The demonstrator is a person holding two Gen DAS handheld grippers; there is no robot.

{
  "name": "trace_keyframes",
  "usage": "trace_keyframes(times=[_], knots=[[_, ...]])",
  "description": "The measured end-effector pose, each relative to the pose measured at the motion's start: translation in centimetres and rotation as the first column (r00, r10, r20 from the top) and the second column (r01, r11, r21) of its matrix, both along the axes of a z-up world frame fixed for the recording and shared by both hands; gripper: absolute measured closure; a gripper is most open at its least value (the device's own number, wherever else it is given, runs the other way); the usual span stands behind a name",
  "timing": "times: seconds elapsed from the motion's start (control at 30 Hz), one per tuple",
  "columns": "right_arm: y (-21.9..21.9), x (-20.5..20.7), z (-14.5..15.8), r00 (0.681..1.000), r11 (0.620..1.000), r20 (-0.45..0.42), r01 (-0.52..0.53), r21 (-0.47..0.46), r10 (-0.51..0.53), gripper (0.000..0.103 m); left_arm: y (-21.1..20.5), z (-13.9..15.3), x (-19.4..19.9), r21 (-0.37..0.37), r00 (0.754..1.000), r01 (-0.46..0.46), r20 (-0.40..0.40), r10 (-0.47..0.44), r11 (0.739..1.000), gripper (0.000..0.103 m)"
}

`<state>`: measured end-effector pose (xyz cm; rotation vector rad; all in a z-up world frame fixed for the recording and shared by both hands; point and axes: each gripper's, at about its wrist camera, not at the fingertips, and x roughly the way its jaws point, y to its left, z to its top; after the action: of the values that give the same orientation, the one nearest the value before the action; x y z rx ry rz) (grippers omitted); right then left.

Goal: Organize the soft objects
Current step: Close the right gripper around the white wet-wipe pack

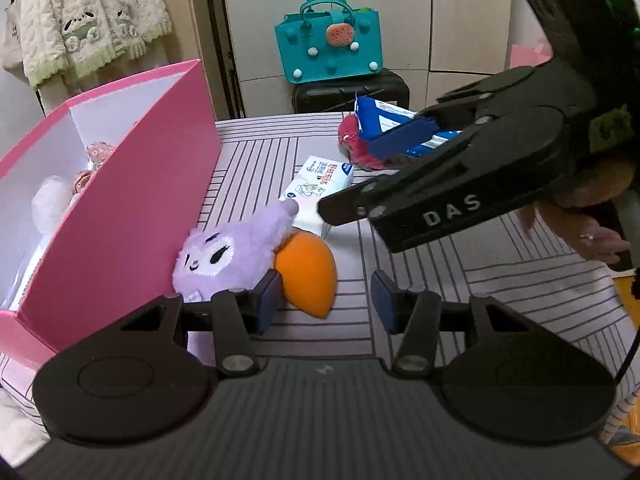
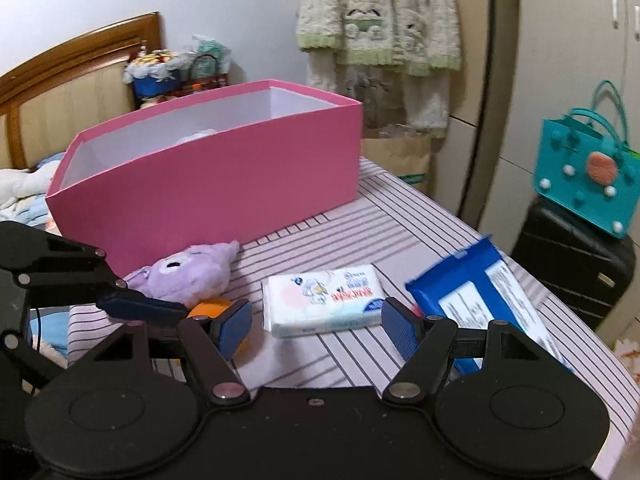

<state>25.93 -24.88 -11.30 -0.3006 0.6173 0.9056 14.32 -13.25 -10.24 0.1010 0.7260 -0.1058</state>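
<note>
A: Where are the soft things?

B: The purple plush lies on the striped table, close against the long wall of the pink box. An orange sponge is tucked against its near side, touching it. Just beyond them lies a white tissue pack, flat on the table.

A: And further out?

B: A blue pack sits near the table's edge, tilted, with a red fuzzy toy beside it. Inside the box there is something white and fluffy and a couple of small pinkish pieces I cannot make out.

A: The left tool?

B: The left tool hangs low over the table, fingers spread with nothing between them; its left pad is right by the sponge and plush, though I cannot tell if it touches.

A: The right one?

B: The right tool has its fingers spread wide and holds nothing; the tissue pack is framed just ahead of them.

A: Behind all that?

B: A teal bag stands on a black suitcase, and a fleecy garment hangs by the wall.
</note>
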Motion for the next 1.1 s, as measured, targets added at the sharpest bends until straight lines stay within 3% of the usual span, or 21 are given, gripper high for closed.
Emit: trace_keyframes(times=[0.1, 0.17, 0.3, 0.73, 0.83, 0.97, 1.1], knots=[[0.5, 0.5, -0.5, 1.000, 1.000, 0.006, -0.026, -0.005, 0.026, 0.026, 0.0, -0.2, 0.1, 0.000, 0.999, -0.028, 0.020, 0.028, 1.000, 0.060], [1.0, 0.5, -0.9, 0.999, 0.999, 0.024, -0.037, -0.026, 0.038, 0.020, -0.1, -0.4, 0.1, 0.017, 0.998, -0.046, 0.038, 0.046, 0.999, 0.066], [1.5, 0.8, -1.2, 0.998, 0.998, 0.045, -0.029, -0.053, 0.032, 0.017, -0.3, -0.6, 0.2, 0.039, 0.996, -0.062, 0.063, 0.059, 0.997, 0.067], [2.5, 3.5, -2.0, 0.998, 0.998, -0.037, -0.046, -0.040, 0.044, 0.011, -0.9, -1.0, 0.4, 0.069, 0.993, -0.094, 0.081, 0.089, 0.993, 0.067], [2.4, 3.6, -2.2, 0.998, 0.999, -0.058, -0.030, -0.023, 0.029, 0.013, -0.9, -1.1, 0.2, 0.074, 0.993, -0.091, 0.085, 0.085, 0.993, 0.067], [1.7, 3.4, -2.1, 0.996, 1.000, -0.088, -0.017, 0.010, 0.018, 0.024, -1.1, -1.2, 0.1, 0.095, 0.991, -0.097, 0.104, 0.087, 0.991, 0.071], [1.1, 2.6, -2.0, 0.995, 1.000, -0.099, -0.003, 0.009, 0.004, 0.025, -1.4, -1.2, 0.0, 0.109, 0.991, -0.088, 0.112, 0.075, 0.990, 0.073]])
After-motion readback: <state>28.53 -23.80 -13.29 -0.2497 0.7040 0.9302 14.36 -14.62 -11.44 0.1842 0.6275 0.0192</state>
